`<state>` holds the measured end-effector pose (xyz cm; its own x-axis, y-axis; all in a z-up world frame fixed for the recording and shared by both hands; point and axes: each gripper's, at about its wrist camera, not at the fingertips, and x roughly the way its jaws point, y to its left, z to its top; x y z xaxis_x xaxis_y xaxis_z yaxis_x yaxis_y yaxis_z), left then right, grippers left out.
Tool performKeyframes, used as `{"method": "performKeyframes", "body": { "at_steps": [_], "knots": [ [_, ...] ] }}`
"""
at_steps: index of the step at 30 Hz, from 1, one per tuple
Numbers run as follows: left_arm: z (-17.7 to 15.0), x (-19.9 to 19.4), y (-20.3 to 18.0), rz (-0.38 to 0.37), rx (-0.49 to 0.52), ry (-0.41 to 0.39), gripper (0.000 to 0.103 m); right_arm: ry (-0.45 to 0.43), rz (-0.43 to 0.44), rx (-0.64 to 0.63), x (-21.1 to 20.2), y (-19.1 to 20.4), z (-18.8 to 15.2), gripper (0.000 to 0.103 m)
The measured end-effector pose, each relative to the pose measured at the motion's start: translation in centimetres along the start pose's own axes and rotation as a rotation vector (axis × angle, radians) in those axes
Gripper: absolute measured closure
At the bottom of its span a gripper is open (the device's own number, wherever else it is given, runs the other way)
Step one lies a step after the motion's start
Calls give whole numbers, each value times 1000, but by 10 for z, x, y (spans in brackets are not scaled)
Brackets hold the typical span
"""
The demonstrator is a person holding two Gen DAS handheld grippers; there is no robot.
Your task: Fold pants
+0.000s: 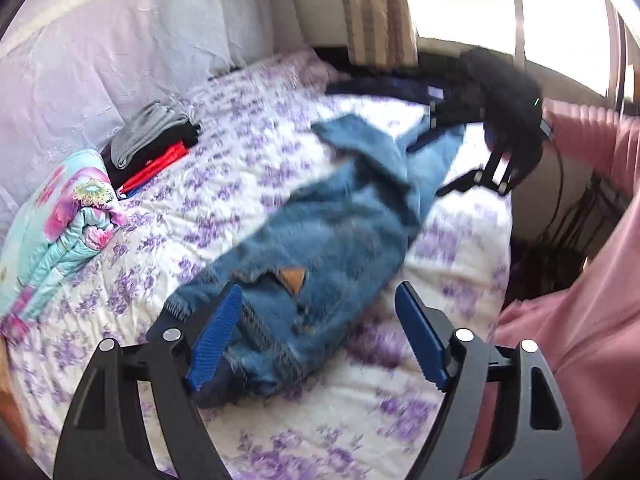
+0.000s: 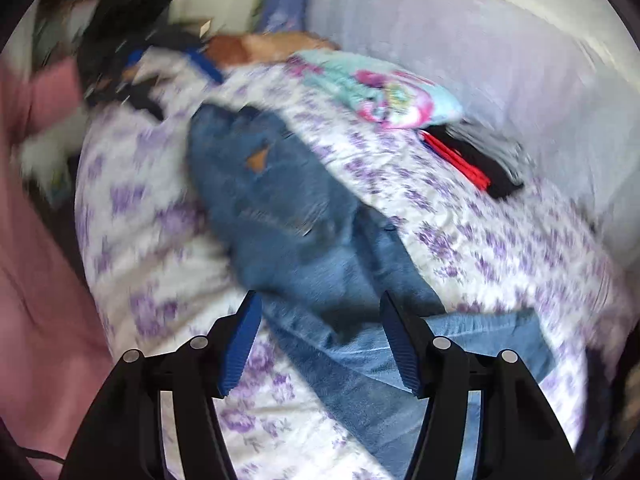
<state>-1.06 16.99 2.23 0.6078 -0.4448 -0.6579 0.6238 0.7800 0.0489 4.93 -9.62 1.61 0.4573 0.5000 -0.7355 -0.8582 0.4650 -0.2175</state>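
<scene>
The jeans [image 1: 320, 220] lie rumpled across the middle of the bed [image 1: 248, 152], stretched from the near end by the left gripper [image 1: 320, 336] toward the far end where the right gripper [image 1: 476, 160] shows. A tan patch [image 1: 294, 278] marks the waist part, which is bunched just ahead of the left gripper. That gripper is held low over the bed with its fingers spread wide; the left blue pad [image 1: 216, 340] lies against the waist cloth, the right pad stands clear over the sheet, and nothing is pinched between them.

From the right wrist view, the right gripper [image 2: 320, 340] hangs above a lighter leg of the jeans [image 2: 304, 232], fingers spread apart, with denim showing between them. Whether either pad touches the cloth cannot be told, as this view is badly smeared. From the left wrist view the right gripper is dark and blurred, so its fingers cannot be read there.

A pink sleeve [image 1: 592, 240] fills the right edge of the left view and hides that side of the bed. Bare flowered sheet lies on both sides of the jeans. Well apart near the wall sit a stack of folded clothes [image 1: 152, 140] and a rolled flowered quilt [image 1: 60, 224]. A striped curtain [image 1: 380, 12] hangs beyond the bed's far end.
</scene>
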Motion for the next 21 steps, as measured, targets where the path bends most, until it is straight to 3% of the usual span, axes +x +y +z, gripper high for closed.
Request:
{"method": "performKeyframes", "body": {
  "at_steps": [2, 4, 8, 10, 12, 13, 15, 17, 21],
  "knots": [
    [3, 3, 7, -42, -70, -28, 27, -52, 76, 156, 1, -15, 4, 41],
    [2, 24, 15, -52, -130, -13, 27, -86, 131, 229, 9, -17, 6, 41],
    [-19, 93, 47, -75, -310, 163, 28, -81, 254, 360, 49, -22, 14, 46],
    [-23, 103, 60, -98, -355, 133, 28, -16, 288, 426, 84, -32, 22, 61],
    [-15, 107, 68, -74, -385, 110, 29, 51, 223, 463, 117, -43, 28, 71],
    [-10, 110, 71, -47, -395, 104, 30, 67, 179, 477, 137, -52, 31, 85],
    [-8, 114, 74, -8, -403, 93, 30, 70, 145, 531, 162, -68, 33, 95],
    [-10, 114, 70, 17, -376, 96, 31, 56, 168, 600, 163, -73, 32, 95],
    [-9, 92, 51, 62, -306, 96, 29, -4, 172, 610, 123, -62, 23, 68]
  ]
}}
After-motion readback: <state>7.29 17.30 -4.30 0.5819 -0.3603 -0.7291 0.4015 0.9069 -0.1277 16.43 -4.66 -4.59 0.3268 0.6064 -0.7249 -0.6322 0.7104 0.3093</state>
